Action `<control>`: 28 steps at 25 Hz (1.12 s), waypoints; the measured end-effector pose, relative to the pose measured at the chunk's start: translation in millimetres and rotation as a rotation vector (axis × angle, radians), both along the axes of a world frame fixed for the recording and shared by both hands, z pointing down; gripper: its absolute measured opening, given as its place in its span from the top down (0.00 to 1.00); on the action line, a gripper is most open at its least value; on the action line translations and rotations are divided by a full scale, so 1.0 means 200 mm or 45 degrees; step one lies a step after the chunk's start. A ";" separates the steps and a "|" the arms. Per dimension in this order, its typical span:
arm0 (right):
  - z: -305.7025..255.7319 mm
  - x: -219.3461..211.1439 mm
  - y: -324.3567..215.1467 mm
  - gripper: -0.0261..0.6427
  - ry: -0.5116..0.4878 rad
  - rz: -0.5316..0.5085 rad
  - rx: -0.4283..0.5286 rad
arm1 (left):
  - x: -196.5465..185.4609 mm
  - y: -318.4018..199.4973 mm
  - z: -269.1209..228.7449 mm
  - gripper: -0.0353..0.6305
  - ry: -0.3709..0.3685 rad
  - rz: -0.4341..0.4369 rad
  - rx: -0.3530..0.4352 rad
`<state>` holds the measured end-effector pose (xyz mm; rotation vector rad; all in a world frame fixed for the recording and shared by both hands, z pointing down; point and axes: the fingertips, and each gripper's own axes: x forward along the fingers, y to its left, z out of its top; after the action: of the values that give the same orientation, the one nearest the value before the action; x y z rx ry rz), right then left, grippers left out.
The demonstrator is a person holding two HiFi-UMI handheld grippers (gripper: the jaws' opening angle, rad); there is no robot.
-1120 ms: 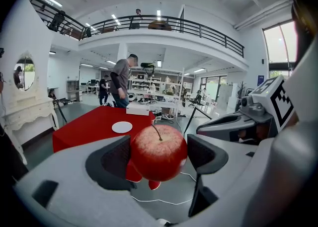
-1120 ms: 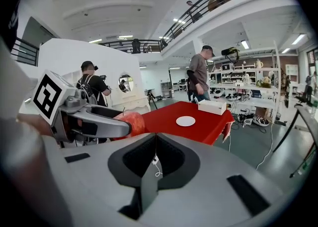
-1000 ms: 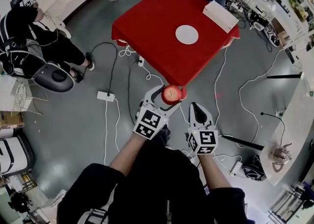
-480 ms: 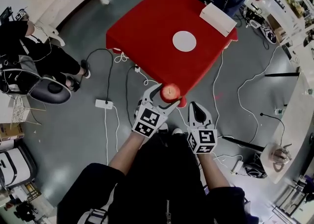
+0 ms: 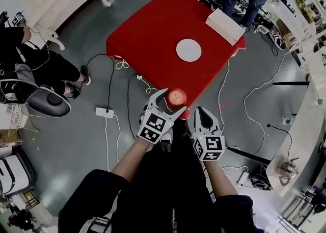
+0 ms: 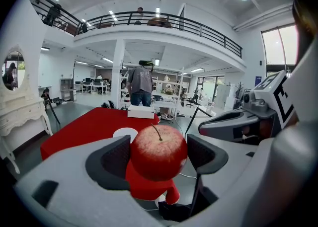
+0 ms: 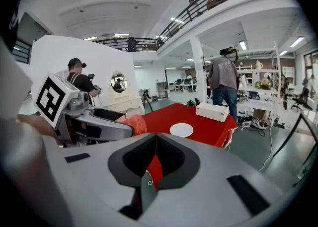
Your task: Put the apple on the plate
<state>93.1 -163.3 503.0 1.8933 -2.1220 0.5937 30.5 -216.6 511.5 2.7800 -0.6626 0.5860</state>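
Head view: the red worktop (image 5: 147, 28) is drifting closer than a second ago, so the carry is still going. The left tool (image 5: 174, 100) is pinching the apple (image 5: 177, 96) at the worktop's near corner, well apart from the plate (image 5: 188, 50). Left gripper view: the apple is sitting snug between the jaws. Right gripper view: the right tool (image 7: 155, 159) is riding along pressed together, empty.
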 end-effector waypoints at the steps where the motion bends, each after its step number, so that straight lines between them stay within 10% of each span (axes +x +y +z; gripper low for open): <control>1: 0.01 0.01 -0.03 0.94 -0.003 -0.004 0.002 | 0.02 -0.03 0.01 0.40 -0.004 -0.001 0.001; 28: 0.07 0.52 -1.16 0.94 -0.081 -0.204 -0.025 | 0.54 -1.03 0.06 0.40 -0.082 -0.144 -0.017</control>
<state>198.0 -395.0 517.8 1.6952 -2.2718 0.6449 139.0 -421.9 523.8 2.6999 -0.8199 0.6567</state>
